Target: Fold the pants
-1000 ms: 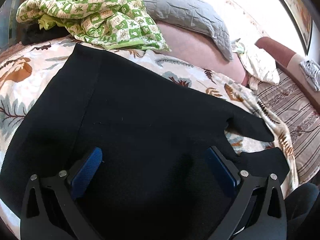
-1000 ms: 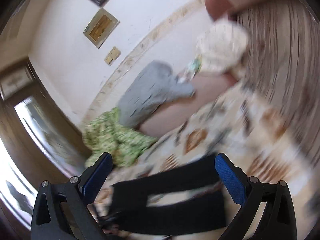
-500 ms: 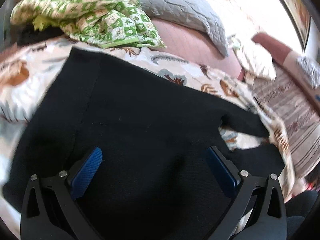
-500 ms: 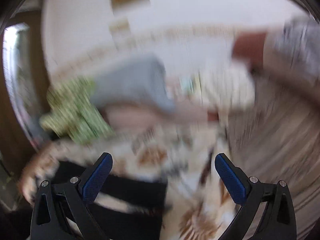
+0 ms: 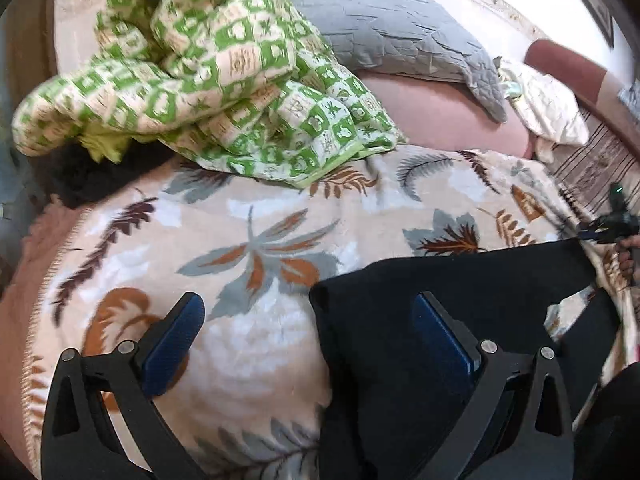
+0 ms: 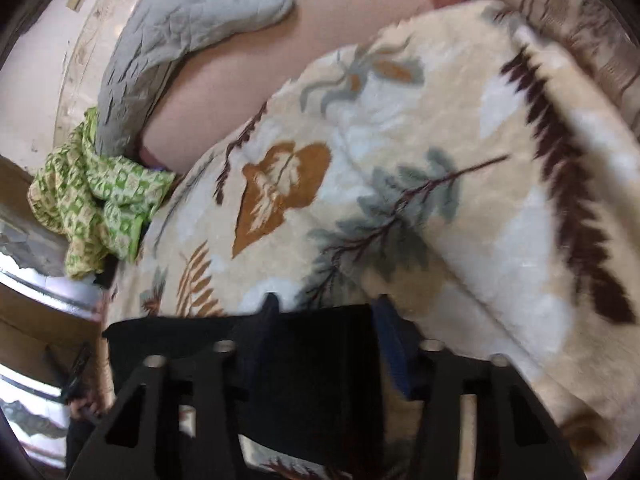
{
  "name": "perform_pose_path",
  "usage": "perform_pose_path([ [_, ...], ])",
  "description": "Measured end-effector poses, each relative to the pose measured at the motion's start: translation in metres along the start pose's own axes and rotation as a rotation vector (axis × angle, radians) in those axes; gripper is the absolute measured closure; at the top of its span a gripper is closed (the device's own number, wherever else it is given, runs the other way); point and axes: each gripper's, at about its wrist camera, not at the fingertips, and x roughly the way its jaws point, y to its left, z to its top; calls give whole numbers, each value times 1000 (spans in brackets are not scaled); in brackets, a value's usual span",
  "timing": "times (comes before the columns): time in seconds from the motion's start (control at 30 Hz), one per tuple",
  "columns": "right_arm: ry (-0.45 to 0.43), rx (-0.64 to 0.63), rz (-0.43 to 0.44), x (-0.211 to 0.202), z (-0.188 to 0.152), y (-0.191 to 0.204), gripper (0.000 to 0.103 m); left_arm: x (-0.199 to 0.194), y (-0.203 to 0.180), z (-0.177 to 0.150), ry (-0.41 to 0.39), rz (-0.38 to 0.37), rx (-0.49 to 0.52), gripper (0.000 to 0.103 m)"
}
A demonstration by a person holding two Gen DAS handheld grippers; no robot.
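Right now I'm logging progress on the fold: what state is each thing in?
Pants: spread flat on the blanket, legs apart, not yet folded.
Left gripper: open, over the pants' edge.
Right gripper: partly closed around a pant leg end.
Blanket: spread flat.
Green quilt: crumpled in a heap.

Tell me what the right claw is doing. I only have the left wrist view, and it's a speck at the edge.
Observer: In its own view the right claw is closed on the pants; black fabric fills the gap between its fingers.
Operator: Say how deep the bite is.
Observer: Shallow. The fabric's edge runs about level with the fingertips, with leaf-print blanket beyond.
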Motion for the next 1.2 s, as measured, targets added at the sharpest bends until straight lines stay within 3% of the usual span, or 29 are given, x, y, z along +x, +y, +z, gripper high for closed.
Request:
perform_pose_path([
  [0.13,44,-45,-6,14,-6,1,67,14,-4,-10,28,-63,69,0],
  [0.27,23,-34,-7,14,-7,-10,79,22,-12,-17,51,-109,128,0],
  [0.33,15,-64,-15,12,-7,-10,97,22,-14,-16,20,-111,156,0],
  [0.37,12,-76,-25,12,-7,-10,100,22,-13,-15,7,-109,165,0],
  [0.53,3,-101,-29,9,-8,-10,101,44,-5,-5,39,-73,163,2],
  [0.67,5,-115,-44,9,-8,-6,101,56,-3,4,93,-169,121,43],
  [0.83,9,-113,-52,10,-8,-6,101,62,-4,9,133,-207,84,71],
  [0.9,6,-109,-55,9,-8,-6,101,59,-3,10,131,-203,68,98],
  [1.03,-20,-133,-71,4,-9,-1,102,45,-11,11,119,-168,100,100],
  [1.2,-59,-232,-128,-11,-16,18,102,6,-33,13,46,-151,166,100],
])
